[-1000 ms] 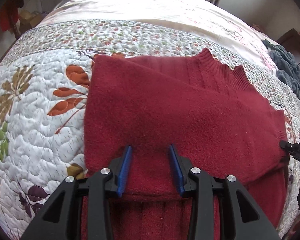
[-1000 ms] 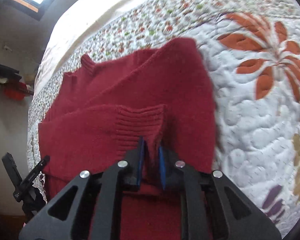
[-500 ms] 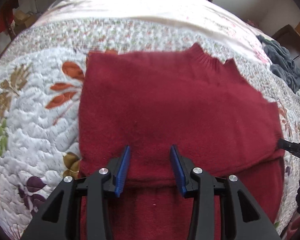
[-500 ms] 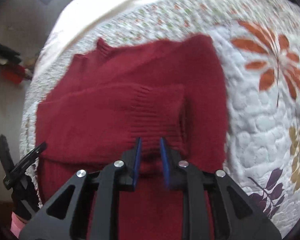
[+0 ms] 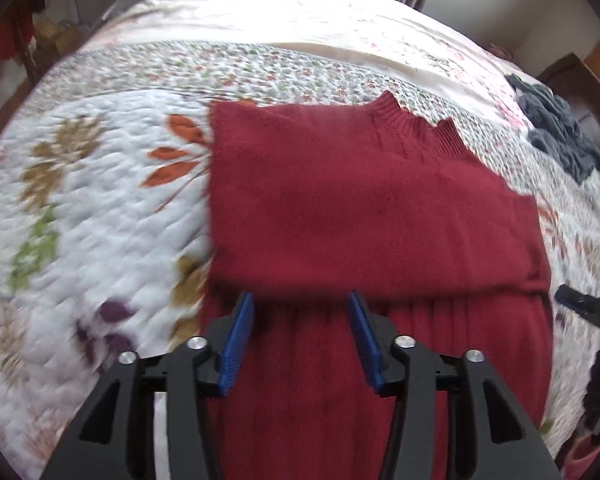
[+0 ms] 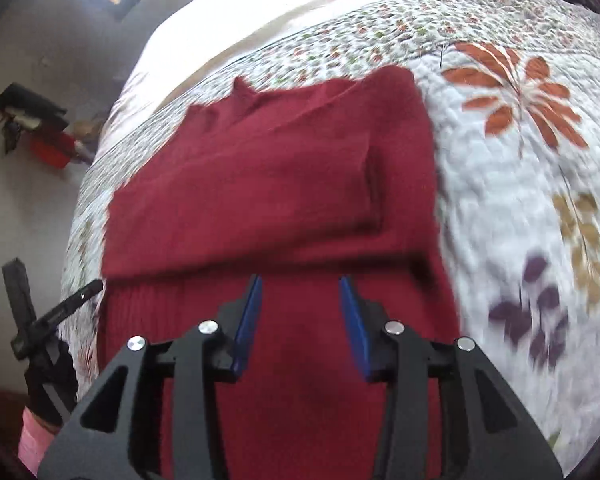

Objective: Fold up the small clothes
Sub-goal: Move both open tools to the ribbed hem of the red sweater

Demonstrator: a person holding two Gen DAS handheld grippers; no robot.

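Note:
A dark red knit sweater [image 5: 352, 208] lies flat on the quilted bed, its sleeves folded across the chest and its ribbed collar at the far edge. My left gripper [image 5: 300, 304] stands open just above the ribbed lower part, near the folded sleeve's edge, with nothing between its blue pads. In the right wrist view the same sweater [image 6: 268, 184] fills the middle, and my right gripper [image 6: 300, 284] is open over its lower part, holding nothing. The other gripper's tip [image 5: 580, 306] shows at the right edge of the left wrist view.
A floral quilt [image 5: 92, 208] covers the bed on both sides of the sweater. A dark grey garment [image 5: 560, 136] lies heaped at the far right. A red object [image 6: 50, 148] stands by the wall off the bed's far side.
My right gripper opened and let go of the ribbed sleeve cuff, which now lies flat. Both grippers drew back toward the sweater's hem.

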